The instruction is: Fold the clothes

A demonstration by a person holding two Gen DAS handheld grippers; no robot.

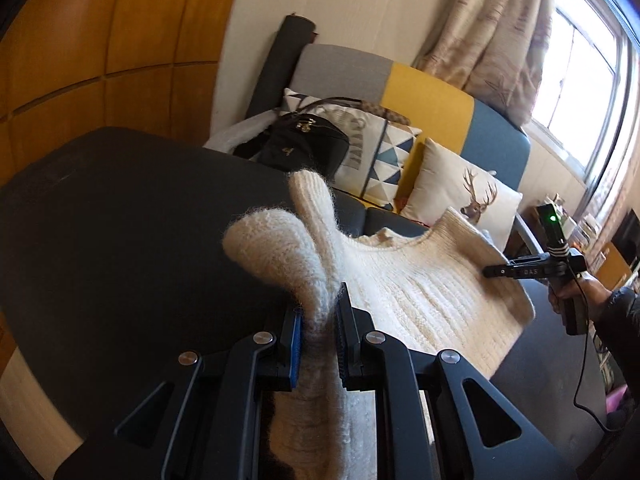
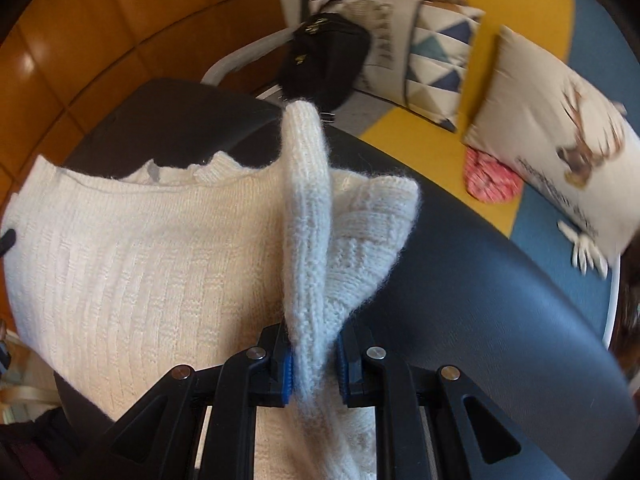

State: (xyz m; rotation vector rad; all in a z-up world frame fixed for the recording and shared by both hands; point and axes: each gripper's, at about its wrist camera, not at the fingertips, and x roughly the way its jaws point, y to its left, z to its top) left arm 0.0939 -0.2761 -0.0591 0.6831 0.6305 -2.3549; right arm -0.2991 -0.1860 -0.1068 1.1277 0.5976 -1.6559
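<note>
sweater point(image 1: 420, 292) lying on the table point(image 1: 120, 220), neckline toward the sofa point(image 1: 432, 96). left gripper point(image 1: 318, 340) at the sweater's left edge, a fold of knit pinched between its fingers. right gripper point(image 2: 316, 364) at the sweater's right edge, likewise clamped on a fold. sofa behind the table. on the sofa: handbag point(image 1: 296, 140) at left, patterned cushion point(image 1: 372, 148) just right of it, deer cushion point(image 1: 464, 196) further right. window point(image 1: 580, 60) behind the sofa's right end.
</note>
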